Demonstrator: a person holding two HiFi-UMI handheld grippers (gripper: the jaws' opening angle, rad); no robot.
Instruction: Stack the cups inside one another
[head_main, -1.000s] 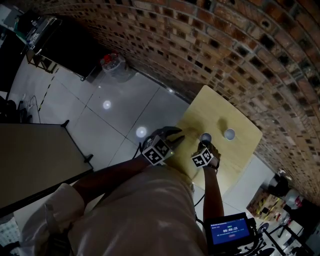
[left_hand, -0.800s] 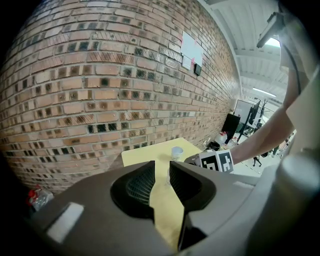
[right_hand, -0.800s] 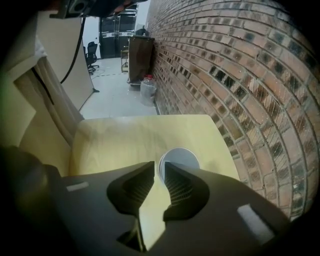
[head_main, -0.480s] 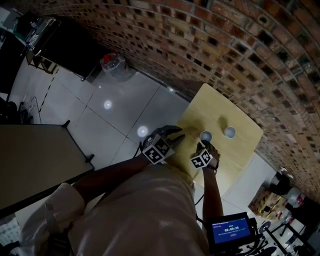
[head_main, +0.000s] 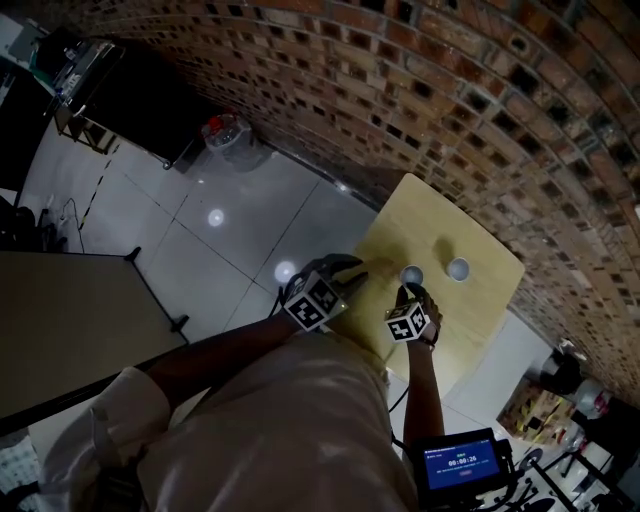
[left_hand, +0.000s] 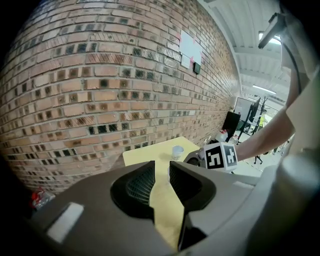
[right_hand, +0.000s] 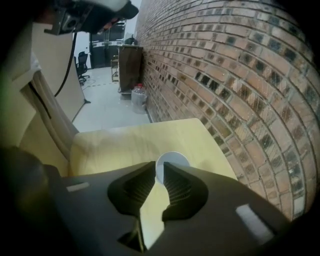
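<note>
Head view: on the table (head_main: 475, 300), the near cup (head_main: 411, 274) stands mid-table at the tips of the right gripper (head_main: 408, 294). The other cup (head_main: 458, 268) stands apart, nearer the brick-wall edge.

Left gripper view: the left gripper (left_hand: 161, 167) has its jaws slightly apart and holds nothing.

Right gripper view: the jaws are nearly together with the near cup's rim in the slit. Whether they press on it is unclear.

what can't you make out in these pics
- Right gripper view: whether the right gripper is pressing the near cup's wall; the jaws cover its lower part.
- Head view: what, if anything, is in the far cup; it is too small and dim.
- Head view: the readout on the blue screen is too small.
</note>
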